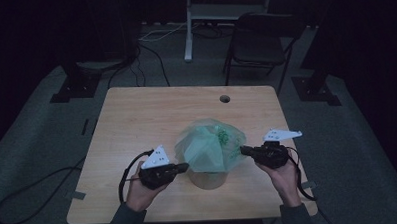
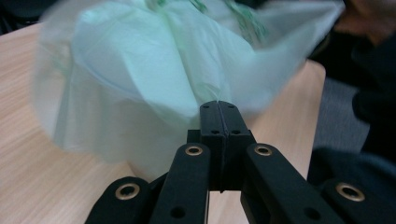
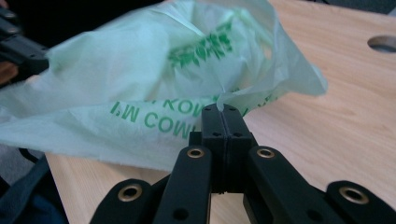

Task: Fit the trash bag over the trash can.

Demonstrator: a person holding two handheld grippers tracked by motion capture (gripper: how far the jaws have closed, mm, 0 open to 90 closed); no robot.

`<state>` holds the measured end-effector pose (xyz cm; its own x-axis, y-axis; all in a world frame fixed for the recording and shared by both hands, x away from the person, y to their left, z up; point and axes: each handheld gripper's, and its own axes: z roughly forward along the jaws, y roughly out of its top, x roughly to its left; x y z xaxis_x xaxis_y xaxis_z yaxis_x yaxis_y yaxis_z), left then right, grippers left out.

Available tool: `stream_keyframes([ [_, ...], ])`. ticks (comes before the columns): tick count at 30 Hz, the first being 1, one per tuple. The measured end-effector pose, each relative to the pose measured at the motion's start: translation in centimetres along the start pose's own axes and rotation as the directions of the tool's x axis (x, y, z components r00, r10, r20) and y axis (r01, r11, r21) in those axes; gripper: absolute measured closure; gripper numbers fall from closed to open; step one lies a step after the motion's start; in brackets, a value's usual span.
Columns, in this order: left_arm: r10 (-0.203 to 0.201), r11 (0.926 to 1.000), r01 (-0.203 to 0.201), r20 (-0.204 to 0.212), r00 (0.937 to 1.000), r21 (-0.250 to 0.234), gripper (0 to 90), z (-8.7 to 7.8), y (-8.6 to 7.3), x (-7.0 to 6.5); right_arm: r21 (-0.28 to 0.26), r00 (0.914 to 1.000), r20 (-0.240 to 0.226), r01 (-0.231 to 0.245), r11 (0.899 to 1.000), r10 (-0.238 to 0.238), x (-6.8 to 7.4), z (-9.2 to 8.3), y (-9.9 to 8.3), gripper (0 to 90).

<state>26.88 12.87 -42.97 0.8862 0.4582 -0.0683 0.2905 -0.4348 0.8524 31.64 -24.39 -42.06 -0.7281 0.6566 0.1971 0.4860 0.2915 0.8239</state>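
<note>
Grippers are working a thin, translucent pale-green plastic bag with green lettering (image 1: 210, 145), which is sitting near the middle of the light wooden bench (image 1: 136, 119) and draping over a round tan container (image 1: 207, 179) at the bag's six o'clock. The left gripper (image 1: 182, 166) is coming in at the bag's eight o'clock, and in the left gripper view its jaws are pressing flat together, pinching a fold of the film (image 2: 140, 74). The right gripper (image 1: 244, 150) is meeting the bag at three o'clock (the printed side is facing it), its jaws likewise clamping tight on a wisp of the plastic (image 3: 154, 70). Each hand is wrapping around its gripper's body, cables trailing off the bench's near edge.
</note>
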Motion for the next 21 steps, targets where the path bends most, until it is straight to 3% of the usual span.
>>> stream_keyframes([
  [4, -0.001, 0.9987, 0.001, -0.002, 1.0, 0.051, 90.0, -0.2, -2.0, -0.7, 0.031, 0.9991, 0.025, -0.036, 0.999, 0.036, -0.7, -0.2, -1.1, 89.9],
  [8, -0.049, 0.9952, 0.049, 0.004, 0.9988, 0.085, 90.0, 0.1, -4.1, -0.4, 0.064, 0.9965, 0.034, -0.078, 0.995, 0.076, -1.5, 0.2, -2.3, 89.8],
  [15, -0.096, 0.9845, 0.096, -0.008, 0.9954, 0.147, 90.0, 1.3, -6.4, 0.5, 0.161, 0.989, 0.05, -0.146, 0.976, 0.139, -2.7, 1.9, -4.0, 89.8],
  [16, -0.102, 0.9849, 0.102, -0.011, 0.9948, 0.14, 89.9, 1.2, -6.5, 0.7, 0.178, 0.9885, 0.048, -0.15, 0.973, 0.143, -2.8, 2.2, -4.1, 89.7],
  [18, -0.095, 0.9896, 0.097, -0.03, 0.9951, 0.107, 81.3, 0.6, -6.4, 0.8, 0.195, 0.9881, 0.051, -0.152, 0.969, 0.145, -2.8, 2.6, -4.4, 89.2],
  [21, -0.075, 0.9967, 0.076, -0.022, 0.9969, 0.029, 69.5, -1.0, -5.5, 1.0, 0.157, 0.9901, 0.053, -0.137, 0.978, 0.13, -2.7, 2.3, -4.2, 81.0],
])
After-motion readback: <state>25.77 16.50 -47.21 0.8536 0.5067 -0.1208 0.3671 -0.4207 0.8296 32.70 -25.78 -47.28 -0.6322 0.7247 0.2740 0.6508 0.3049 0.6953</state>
